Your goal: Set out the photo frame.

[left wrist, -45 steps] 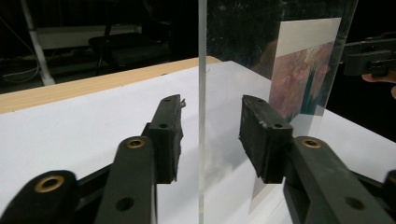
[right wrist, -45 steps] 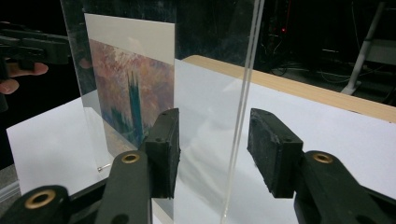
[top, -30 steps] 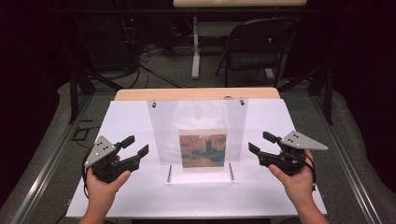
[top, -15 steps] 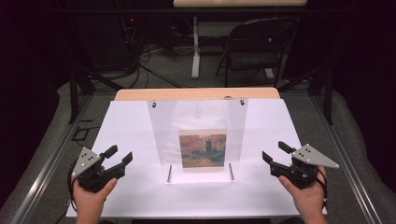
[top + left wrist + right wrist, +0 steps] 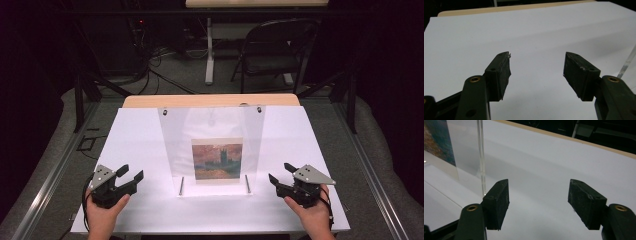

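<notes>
A clear acrylic stand [image 5: 212,145] stands upright near the middle of the white desk [image 5: 145,135], its sheet leaning a little away from the person. A small painted picture [image 5: 217,159] of a building under an orange sky sits low in the stand, between two thin metal pins at its base.

The left claw [image 5: 131,174] is held in the person's left hand [image 5: 102,215] near the front left corner of the desk, well apart from the stand and to its left. Its jaws are spread wide with nothing between them. In the left gripper view the left claw [image 5: 536,66] shows only bare white desk between its black pads, and the edge of the acrylic sheet [image 5: 627,62] enters at the far right.

The right claw [image 5: 281,172] is held in the right hand [image 5: 312,217] near the front right of the desk, near the stand's right edge but apart from it, pointing toward it. Its jaws are also released and empty. In the right gripper view the right claw [image 5: 539,192] is open over the desk, with the stand's clear edge [image 5: 481,157] rising just beyond the left jaw and a strip of the picture [image 5: 435,140] at the far left. How close the jaw is to that edge is hard to judge there; it appears not to touch.

A dark folding chair [image 5: 272,50] stands on the floor beyond the desk.
</notes>
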Demonstrator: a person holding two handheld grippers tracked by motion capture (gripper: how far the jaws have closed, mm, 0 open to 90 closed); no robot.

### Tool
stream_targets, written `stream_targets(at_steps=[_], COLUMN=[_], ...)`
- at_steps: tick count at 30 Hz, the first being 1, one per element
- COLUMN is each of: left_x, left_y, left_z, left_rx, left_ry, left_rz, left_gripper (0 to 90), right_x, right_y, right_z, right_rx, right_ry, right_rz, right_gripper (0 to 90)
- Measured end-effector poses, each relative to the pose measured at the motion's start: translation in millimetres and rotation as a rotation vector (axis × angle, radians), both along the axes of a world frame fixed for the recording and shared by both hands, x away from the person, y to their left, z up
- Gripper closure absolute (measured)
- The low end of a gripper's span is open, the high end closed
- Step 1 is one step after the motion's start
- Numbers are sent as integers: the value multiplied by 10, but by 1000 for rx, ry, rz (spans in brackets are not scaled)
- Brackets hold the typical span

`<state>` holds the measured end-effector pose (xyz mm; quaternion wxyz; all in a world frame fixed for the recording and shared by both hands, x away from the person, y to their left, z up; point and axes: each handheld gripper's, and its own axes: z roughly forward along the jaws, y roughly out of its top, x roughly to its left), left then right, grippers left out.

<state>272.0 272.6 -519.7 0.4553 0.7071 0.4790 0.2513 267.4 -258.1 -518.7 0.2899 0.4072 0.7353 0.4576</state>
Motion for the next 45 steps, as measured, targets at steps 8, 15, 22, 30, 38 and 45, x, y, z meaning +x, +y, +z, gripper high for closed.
stream_targets(at_steps=[8, 15, 22, 30, 38, 45], left_x=[25, 67, 86, 88, 91, 98], left_y=[-88, -167, -184, -184, -183, -172], left_z=[-77, -154, -186, -188, -192, -199], left_rx=[18, 54, 60, 58, 57, 42], left_ry=[26, 77, 105, 107, 110, 113], left_rz=[-68, -109, -132, -132, -129, -120], left_gripper=[378, 377, 376, 376, 376, 376], right_x=[103, 154, 158, 149, 159, 167], right_y=[0, 41, 50, 24, 13, 5], right_z=[-139, -261, -285, -269, -287, -299], right_rx=[31, 10, 4, 26, 25, 25], right_ry=[90, 199, 220, 214, 228, 244], right_rz=[24, 66, 79, 71, 67, 68], right_gripper=[331, 334, 334, 335, 335, 336])
